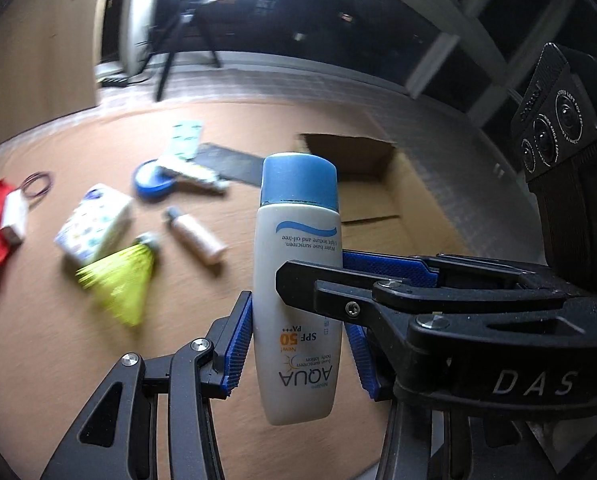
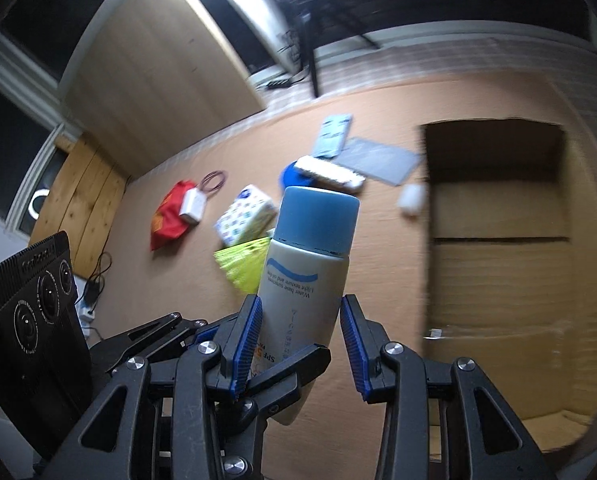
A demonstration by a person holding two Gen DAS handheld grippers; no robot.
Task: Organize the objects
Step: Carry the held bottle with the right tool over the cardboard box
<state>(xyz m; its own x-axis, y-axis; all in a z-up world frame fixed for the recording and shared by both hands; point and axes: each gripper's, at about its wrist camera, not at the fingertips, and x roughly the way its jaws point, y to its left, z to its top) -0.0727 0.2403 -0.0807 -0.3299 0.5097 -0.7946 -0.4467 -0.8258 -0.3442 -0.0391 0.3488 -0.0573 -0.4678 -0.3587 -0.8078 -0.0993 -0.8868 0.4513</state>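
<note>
A tan mat [image 1: 38, 360] is lying under everything, and an open cardboard box [image 2: 498, 280] is sitting on it ahead and to the right of both grippers, its flaps spread. Out ahead of the tools and to their left, loose things are resting on the mat: a red pouch [image 2: 168, 216] with a small white box [image 2: 192, 204] on it, a patterned tissue pack [image 1: 92, 226], a yellow-green netted piece [image 1: 118, 280], a blue round tin [image 1: 150, 184], a pale slim bottle [image 1: 198, 238] and a dark flat card [image 2: 378, 160]; motion is blurring them.

A white sunscreen bottle [image 1: 298, 300] with a blue cap is hanging above the mat, cap pointing away from both cameras. The left gripper [image 1: 298, 344] is clamping its lower body, blue pads pressing on both sides. The right gripper [image 2: 302, 336] is closing around the same bottle higher up; its left pad is touching the bottle, while whether the right pad is touching cannot be told.
</note>
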